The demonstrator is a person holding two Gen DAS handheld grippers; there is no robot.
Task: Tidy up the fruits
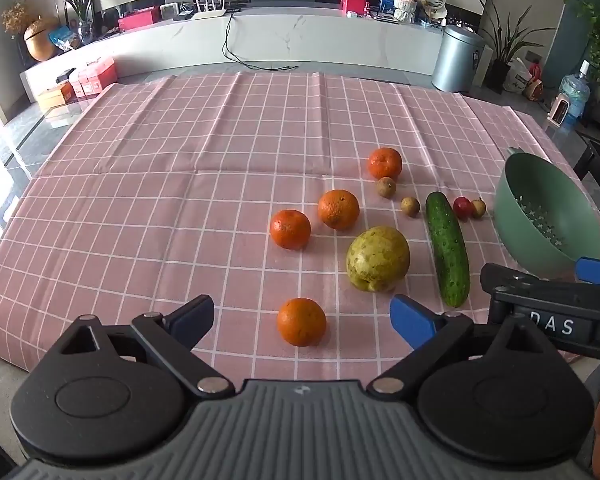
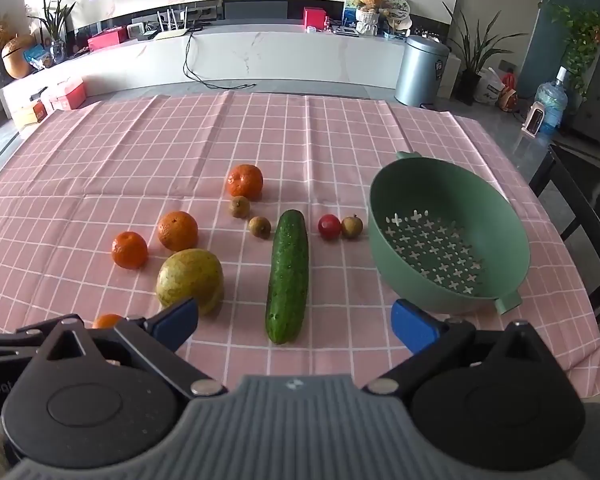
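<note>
Several oranges lie on the pink checked tablecloth [image 1: 140,200]; the nearest orange [image 1: 301,322] sits between my open left gripper's [image 1: 302,320] fingertips. A yellow-green pear [image 1: 378,259], a cucumber [image 1: 447,249], small brown fruits [image 1: 386,187] and a red fruit [image 1: 462,207] lie further right. The green colander [image 1: 540,216] is empty at the right. In the right wrist view, my open, empty right gripper [image 2: 296,326] hovers over the near end of the cucumber [image 2: 288,276], with the pear [image 2: 190,280] to its left and the colander [image 2: 448,236] to its right.
The table's front edge is just below both grippers. A dark chair [image 2: 580,208] stands past the table's right edge. The right gripper's body [image 1: 556,312] shows close to the left one's right side. A grey bin [image 2: 420,70] and a cabinet stand far behind.
</note>
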